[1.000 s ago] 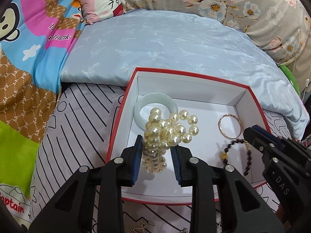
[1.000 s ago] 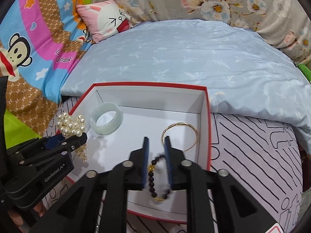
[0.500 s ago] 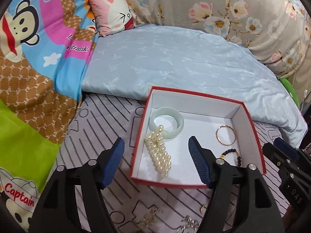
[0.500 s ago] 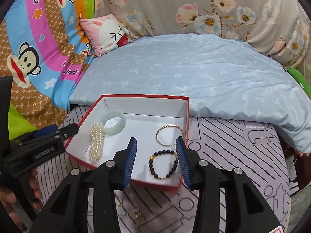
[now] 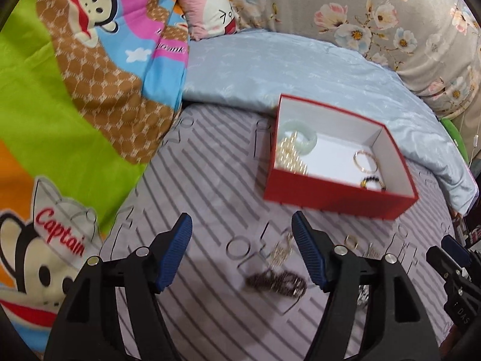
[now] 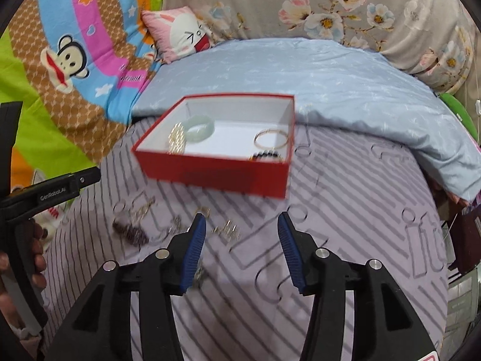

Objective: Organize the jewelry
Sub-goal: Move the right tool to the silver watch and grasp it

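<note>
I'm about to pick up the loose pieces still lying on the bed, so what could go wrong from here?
The dark beaded bracelet lies against a gold chain, so the open left gripper may lift both tangled together. The small earrings near the open right gripper could slip between the wide fingers. The red box rests on soft bedding and might tip if pressed.

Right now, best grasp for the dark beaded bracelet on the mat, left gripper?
Take the dark beaded bracelet from above, left gripper pinching across its bunched middle. It lies flat in a loose heap on the striped mat, so no edge offers a side grip.
</note>
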`<state>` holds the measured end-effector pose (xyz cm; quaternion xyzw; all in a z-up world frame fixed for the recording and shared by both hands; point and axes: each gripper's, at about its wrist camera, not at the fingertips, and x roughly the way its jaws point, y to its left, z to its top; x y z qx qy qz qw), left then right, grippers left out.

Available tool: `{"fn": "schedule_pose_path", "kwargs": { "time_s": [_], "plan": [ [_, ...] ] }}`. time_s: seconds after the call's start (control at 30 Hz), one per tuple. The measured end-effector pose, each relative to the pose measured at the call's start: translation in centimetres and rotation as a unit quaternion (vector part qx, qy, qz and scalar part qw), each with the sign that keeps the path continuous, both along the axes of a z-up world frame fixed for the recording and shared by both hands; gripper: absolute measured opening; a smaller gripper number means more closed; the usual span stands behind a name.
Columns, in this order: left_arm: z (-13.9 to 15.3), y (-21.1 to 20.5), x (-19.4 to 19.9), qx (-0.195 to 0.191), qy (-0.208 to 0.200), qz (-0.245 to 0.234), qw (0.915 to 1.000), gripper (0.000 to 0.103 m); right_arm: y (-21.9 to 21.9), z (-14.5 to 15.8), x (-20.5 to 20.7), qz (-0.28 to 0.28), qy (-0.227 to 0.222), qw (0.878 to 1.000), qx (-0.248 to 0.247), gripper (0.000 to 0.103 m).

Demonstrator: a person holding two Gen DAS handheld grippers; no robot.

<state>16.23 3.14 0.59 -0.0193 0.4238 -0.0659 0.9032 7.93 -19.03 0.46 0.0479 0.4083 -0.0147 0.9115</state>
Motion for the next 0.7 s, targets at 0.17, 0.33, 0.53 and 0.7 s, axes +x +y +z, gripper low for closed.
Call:
{"fn": "schedule_pose_path", "kwargs": {
  "time_s": [0.17, 0.33, 0.53, 0.7],
  "plan": [
    [-2.5, 0.7, -2.6, 0.01, 0.026, 0.01, 0.9996, 0.066, 1.8, -2.9, -1.7, 0.014, 0.026, 0.999, 0.016, 0.051],
    [-4.5, 0.9, -4.2, -0.001, 0.057, 0.007, 0.9984, 0.066, 3.2, -5.3, -1.8, 0.022, 0.045, 0.999, 0.015, 0.052],
    [-5.4, 0.9, -5.3, -0.014, 0.076, 0.007, 0.997, 0.066, 4.0, -6.4, -0.8, 0.032, 0.048, 0.998, 0.022, 0.053],
    [-5.9, 0.7, -5.6, -0.015, 0.083, 0.008, 0.9964, 0.066, 4.6, -7.1, 0.4, 0.037, 0.051, 0.998, 0.015, 0.053]
  ]
}}
